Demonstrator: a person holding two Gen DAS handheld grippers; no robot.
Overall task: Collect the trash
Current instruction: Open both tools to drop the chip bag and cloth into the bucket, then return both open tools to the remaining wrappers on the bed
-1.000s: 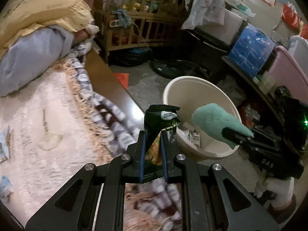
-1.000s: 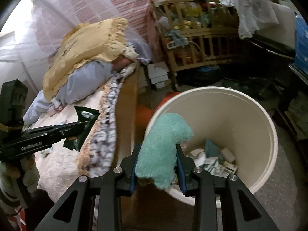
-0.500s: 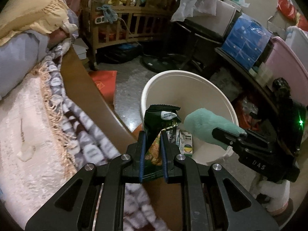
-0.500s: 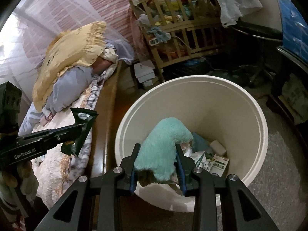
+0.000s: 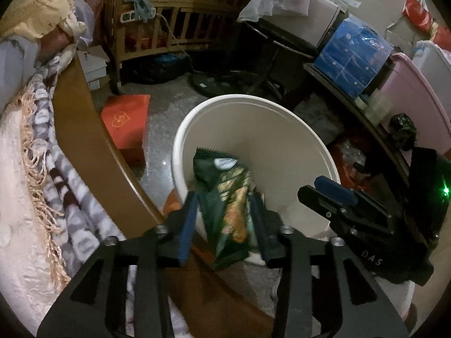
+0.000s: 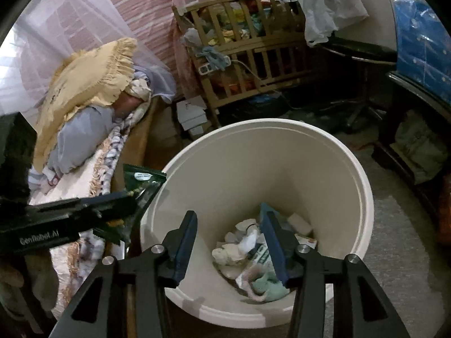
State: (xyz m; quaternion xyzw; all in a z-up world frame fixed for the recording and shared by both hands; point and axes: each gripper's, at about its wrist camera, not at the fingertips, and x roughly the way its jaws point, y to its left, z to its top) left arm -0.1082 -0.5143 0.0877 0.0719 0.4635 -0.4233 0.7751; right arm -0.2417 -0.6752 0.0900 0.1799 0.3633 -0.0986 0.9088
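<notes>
Your dark green snack packet (image 5: 225, 197) hung between the fingers (image 5: 187, 225) of your left gripper (image 5: 222, 225), right at the near rim of the cream bucket (image 5: 282, 129); its white label was too blurred to read. The fingers were opening and the blue pads stood clear of the packet on both sides. The mint green cloth (image 6: 267, 287) lay at the bottom of the bucket among crumpled paper and small cartons (image 6: 248, 248). Your right gripper (image 6: 228, 242) hung above the bucket, its fingers opening with nothing between them. "GenRobot.AI" showed on the left gripper's side and "DAS" on the right's. The bucket stood on the grey floor (image 5: 169, 118) beside the wooden bed edge (image 5: 84, 146), near an orange box (image 5: 126, 121), with a wooden crib (image 6: 253, 56) farther off.
</notes>
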